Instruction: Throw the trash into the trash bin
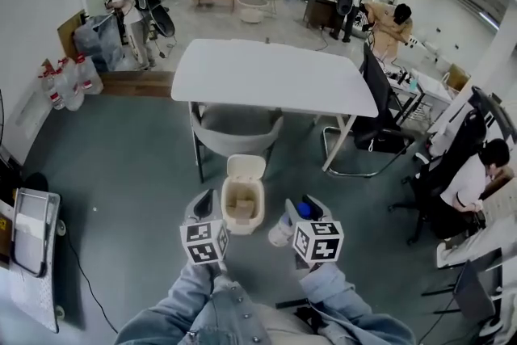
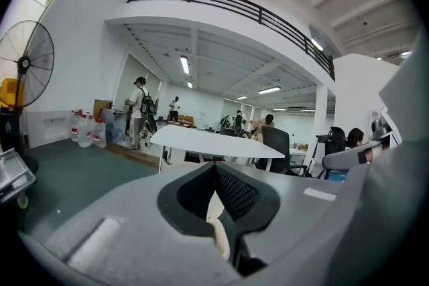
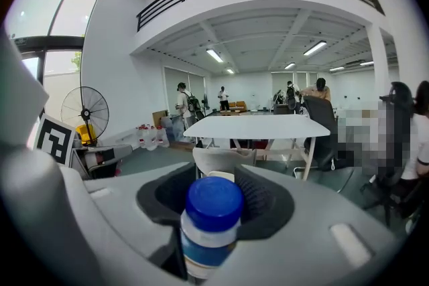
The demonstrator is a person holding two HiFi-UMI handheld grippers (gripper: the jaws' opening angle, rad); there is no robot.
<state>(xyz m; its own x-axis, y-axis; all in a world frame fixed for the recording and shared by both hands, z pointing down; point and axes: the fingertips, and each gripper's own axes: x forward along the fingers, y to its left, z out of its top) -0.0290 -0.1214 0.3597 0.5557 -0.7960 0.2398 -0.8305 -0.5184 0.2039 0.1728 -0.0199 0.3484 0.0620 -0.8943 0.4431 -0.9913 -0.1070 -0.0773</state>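
Your right gripper [image 1: 292, 216] is clamped on the trash, probably so it rides steady on the way to the drop. Your left gripper [image 1: 206, 204] has its jaws meeting at the tips and looks idle. The trash bin [image 1: 242, 227] stands between the two grippers, just ahead, with its lid back to receive. The trash is a blue-capped bottle [image 3: 211, 224], held upright.
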